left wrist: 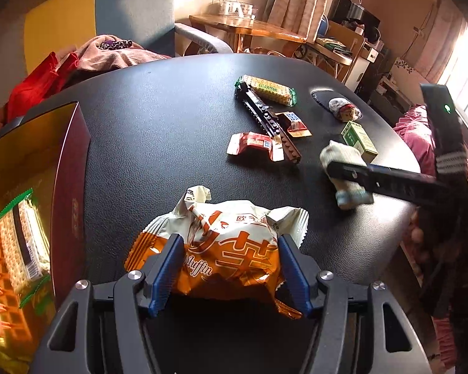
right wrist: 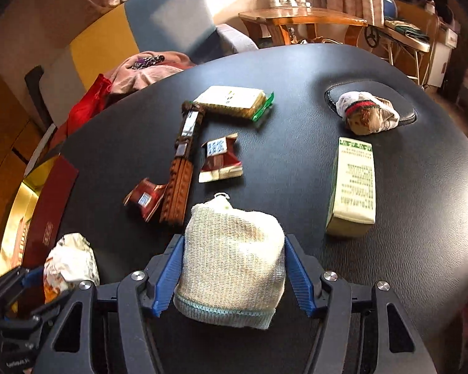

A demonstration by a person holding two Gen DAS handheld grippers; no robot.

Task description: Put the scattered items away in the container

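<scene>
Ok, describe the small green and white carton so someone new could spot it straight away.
Start at the black table and go to its right side, nearer than the rolled sock in the oval dip. The green and white carton lies flat there, apart from the wrappers: the only rigid box, with dense green print.

Knitted sock (right wrist: 231, 258), matt grained table (right wrist: 296, 168)

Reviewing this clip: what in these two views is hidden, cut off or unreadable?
- Container: left wrist view cuts it at the left edge, so its full contents are unseen; glare washes out the inside.
- Muffin packet: its underside is hidden by the left gripper.
- Rolled sock: its near end is hidden behind the right gripper.
- Green box: print too small to read.
</scene>
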